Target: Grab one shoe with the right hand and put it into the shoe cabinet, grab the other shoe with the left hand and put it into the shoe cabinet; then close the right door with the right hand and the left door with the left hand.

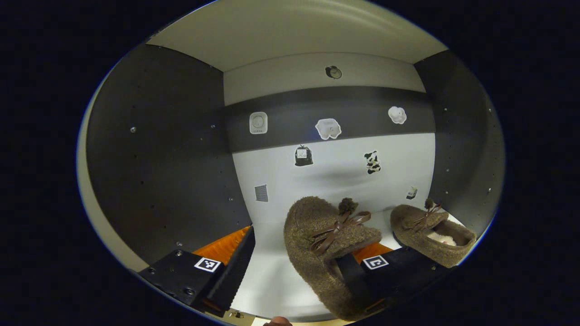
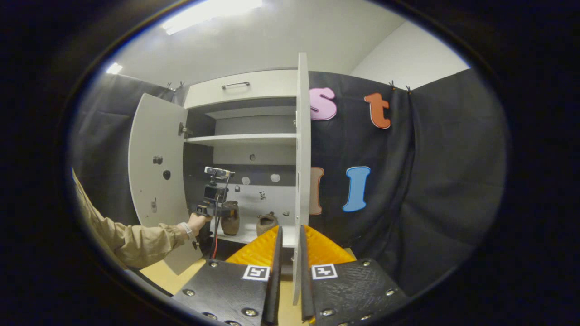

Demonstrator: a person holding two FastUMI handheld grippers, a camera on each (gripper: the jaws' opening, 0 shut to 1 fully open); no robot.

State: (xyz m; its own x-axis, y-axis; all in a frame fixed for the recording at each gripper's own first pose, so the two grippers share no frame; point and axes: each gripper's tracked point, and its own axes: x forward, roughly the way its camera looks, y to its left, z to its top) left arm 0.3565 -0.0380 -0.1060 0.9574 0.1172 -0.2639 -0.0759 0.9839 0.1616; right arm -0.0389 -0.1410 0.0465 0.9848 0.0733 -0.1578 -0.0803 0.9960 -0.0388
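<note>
In the left gripper view, my left gripper [image 1: 294, 253] is inside the shoe cabinet and stands wide open. A brown furry shoe [image 1: 317, 240] stands toe-up on the white shelf [image 1: 267, 276], leaning against one finger. The other brown shoe [image 1: 430, 233] lies flat on the shelf to its right. In the right gripper view, my right gripper [image 2: 290, 235] is outside the cabinet, its fingers a narrow gap apart. The right door [image 2: 300, 136] is seen edge-on in that gap; a sliver of space shows on one side. Farther off, the left gripper [image 2: 213, 199] stands by the two shoes [image 2: 230, 218].
The left door [image 2: 156, 181] is swung wide open, and a person's sleeve [image 2: 131, 242] reaches past it. An upper shelf [image 2: 240, 139] sits above the shoes. Dark side walls [image 1: 158, 158] close in the compartment. Small stickers dot its back wall [image 1: 335, 176].
</note>
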